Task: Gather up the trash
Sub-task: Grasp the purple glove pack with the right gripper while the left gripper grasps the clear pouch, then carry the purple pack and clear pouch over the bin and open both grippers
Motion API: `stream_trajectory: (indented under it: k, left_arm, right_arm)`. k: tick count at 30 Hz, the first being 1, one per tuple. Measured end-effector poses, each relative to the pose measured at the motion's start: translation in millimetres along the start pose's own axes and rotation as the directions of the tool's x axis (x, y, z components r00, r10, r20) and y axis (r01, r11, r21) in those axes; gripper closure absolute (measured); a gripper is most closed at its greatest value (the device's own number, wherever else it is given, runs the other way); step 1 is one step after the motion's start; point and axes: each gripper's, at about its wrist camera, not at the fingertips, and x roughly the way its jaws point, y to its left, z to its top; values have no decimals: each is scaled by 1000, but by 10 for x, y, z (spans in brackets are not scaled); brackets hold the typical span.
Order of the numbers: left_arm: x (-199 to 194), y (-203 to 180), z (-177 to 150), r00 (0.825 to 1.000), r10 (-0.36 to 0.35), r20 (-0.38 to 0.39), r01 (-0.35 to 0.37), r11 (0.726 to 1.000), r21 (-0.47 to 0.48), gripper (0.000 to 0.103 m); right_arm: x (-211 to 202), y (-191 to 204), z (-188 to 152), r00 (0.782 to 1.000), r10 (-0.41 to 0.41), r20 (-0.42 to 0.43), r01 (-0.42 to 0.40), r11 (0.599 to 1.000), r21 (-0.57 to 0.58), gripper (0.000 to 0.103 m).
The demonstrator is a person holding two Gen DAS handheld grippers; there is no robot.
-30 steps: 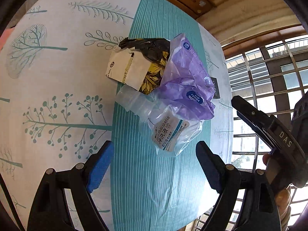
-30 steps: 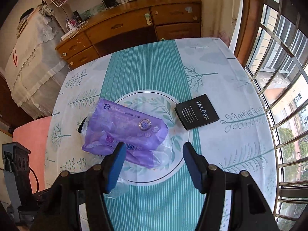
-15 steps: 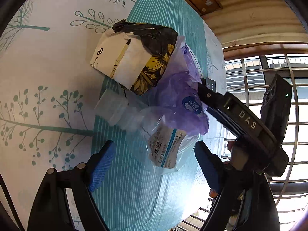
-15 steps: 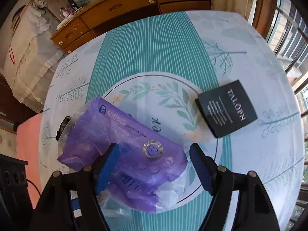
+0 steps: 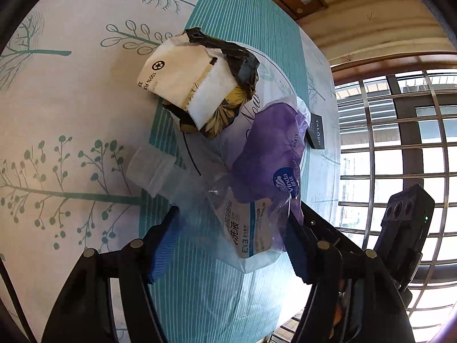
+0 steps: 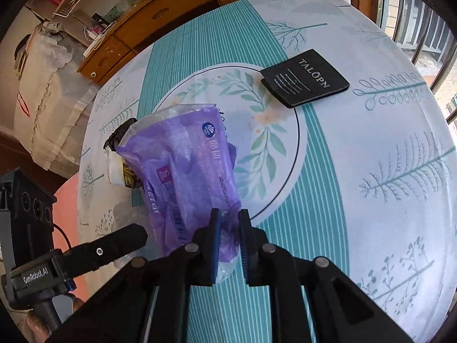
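My right gripper (image 6: 228, 228) is shut on the near end of a crumpled purple tissue wrapper (image 6: 185, 171), which stands lifted off the table. The wrapper also shows in the left wrist view (image 5: 268, 154). My left gripper (image 5: 231, 243) is open, its fingers on either side of a clear plastic bottle with a white-and-blue label (image 5: 245, 234) lying on the teal cloth. A torn white, black and yellow floral paper package (image 5: 200, 85) lies just beyond the bottle. It peeks out behind the wrapper in the right wrist view (image 6: 122, 165).
A black TALOPN card (image 6: 304, 78) lies on the patterned tablecloth (image 6: 371, 171) to the far right. A wooden dresser (image 6: 177, 8) stands past the table. Barred windows (image 5: 400, 143) are on the right.
My right gripper has closed on the purple wrapper and raised it. My left gripper has moved in closer around the clear bottle and stays open.
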Motion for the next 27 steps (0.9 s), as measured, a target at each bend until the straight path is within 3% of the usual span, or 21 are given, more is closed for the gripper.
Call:
stream_trajectory:
  k: [3,8,13,19,23,27]
  left_arm:
    - [-56,-3,-48,1000,8,-9,-8,1000,19,37]
    - [-259,-102,-171,997,78,16,-79,985,150,37]
    - [-488,-323,-333,984,154,92,-176,930,324,37]
    - [-796,-567,-631,971,172,167,-231,859,458,37]
    - [-901,-695,-900,965,177,194,-252,829,499,37]
    - [-959,-798,-1267,959,185,213,-270,823,500,37]
  right_arm:
    - [-49,-54,-96,1000,-15,7,15,1000,15,92]
    - [-187,-177,-163,999,-22,31,20,997,68,94]
    - [-400,-245,-237,998,-17,63,12,996,86,95]
    - [-745,-303,-404,995,16,100,-26,995,101,96]
    - [-1015,-350,-578,991,50,122,-63,993,102,96]
    - [-1319,-382,-835,986,82,148,-94,993,72,96]
